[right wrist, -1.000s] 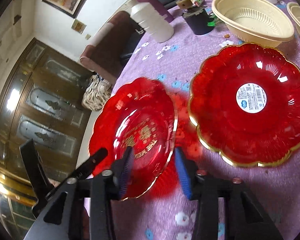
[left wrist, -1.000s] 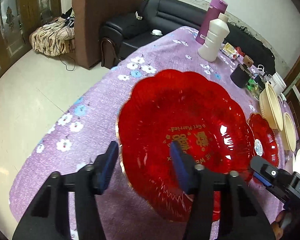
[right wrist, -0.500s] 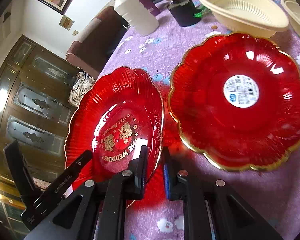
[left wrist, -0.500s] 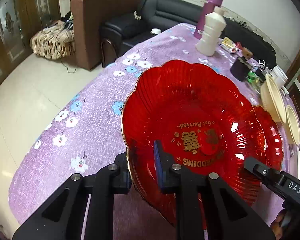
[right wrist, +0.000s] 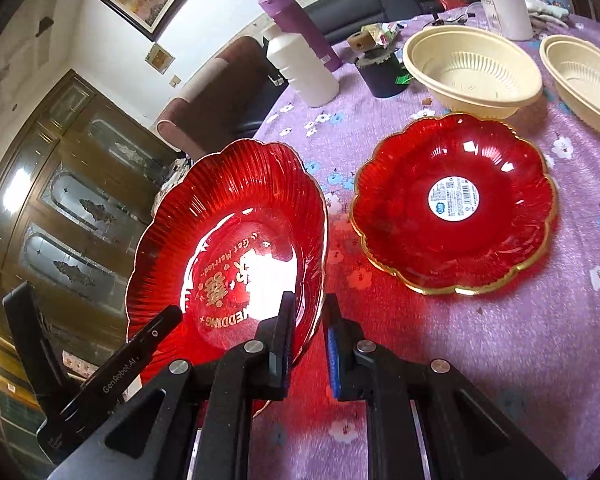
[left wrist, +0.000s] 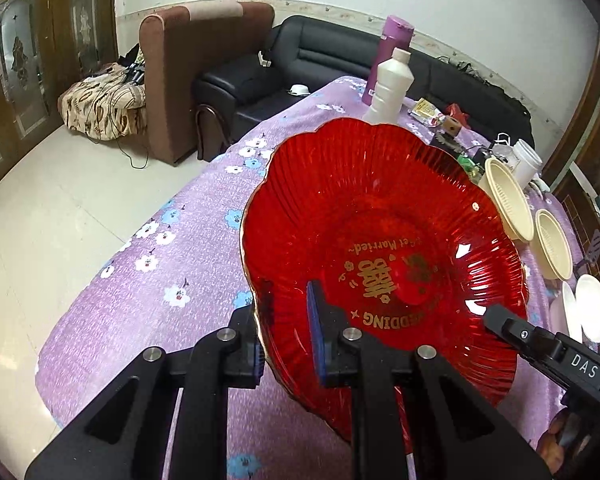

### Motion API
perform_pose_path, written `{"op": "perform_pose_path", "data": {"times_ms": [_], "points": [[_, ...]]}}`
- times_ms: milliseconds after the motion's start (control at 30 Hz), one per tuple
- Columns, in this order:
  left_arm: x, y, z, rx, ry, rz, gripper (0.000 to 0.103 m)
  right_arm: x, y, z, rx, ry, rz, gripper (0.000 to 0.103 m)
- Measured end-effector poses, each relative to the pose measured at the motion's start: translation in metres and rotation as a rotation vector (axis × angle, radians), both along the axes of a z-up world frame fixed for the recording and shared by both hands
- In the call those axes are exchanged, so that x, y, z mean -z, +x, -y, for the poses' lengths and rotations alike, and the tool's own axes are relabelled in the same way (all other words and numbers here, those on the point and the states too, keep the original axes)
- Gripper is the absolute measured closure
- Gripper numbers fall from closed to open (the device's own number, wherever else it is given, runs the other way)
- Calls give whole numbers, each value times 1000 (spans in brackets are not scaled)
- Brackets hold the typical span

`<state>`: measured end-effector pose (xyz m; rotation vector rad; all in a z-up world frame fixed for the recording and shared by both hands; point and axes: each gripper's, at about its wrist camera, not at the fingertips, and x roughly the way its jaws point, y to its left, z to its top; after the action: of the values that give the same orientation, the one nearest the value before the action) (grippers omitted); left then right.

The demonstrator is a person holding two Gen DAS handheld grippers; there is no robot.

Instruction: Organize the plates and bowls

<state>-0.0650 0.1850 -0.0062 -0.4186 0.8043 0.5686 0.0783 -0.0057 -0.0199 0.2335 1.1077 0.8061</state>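
Fingers of your left gripper (left wrist: 287, 330) and right gripper (right wrist: 309, 340) are both pinching the lettered red plate (right wrist: 228, 248), tilting it above the surface (right wrist: 500, 340).

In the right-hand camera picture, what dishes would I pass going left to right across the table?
Lifted red wedding plate → red plate with a sticker → large cream bowl → second cream bowl at the right edge.

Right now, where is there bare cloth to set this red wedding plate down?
Bare purple flowered tablecloth lies before the labelled red scalloped plate, and along the left edge. It is crowded behind, around the cream plastic bowls and white bottle.
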Motion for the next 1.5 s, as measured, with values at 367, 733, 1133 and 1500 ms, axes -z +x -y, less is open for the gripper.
{"op": "perform_pose_path", "data": {"times_ms": [367,733,1133,1500], "points": [[-13,-17,12,16,20,46,87,-13,-18,11,13,16,40,90],[-24,-31,17,16,35,81,87,-29,-32,18,15,26,83,90],[-28,-34,21,15,50,88,87,-33,-31,20,14,39,85,90],[-22,-31,16,5,40,71,87,-27,-30,14,7,29,71,90]]}}
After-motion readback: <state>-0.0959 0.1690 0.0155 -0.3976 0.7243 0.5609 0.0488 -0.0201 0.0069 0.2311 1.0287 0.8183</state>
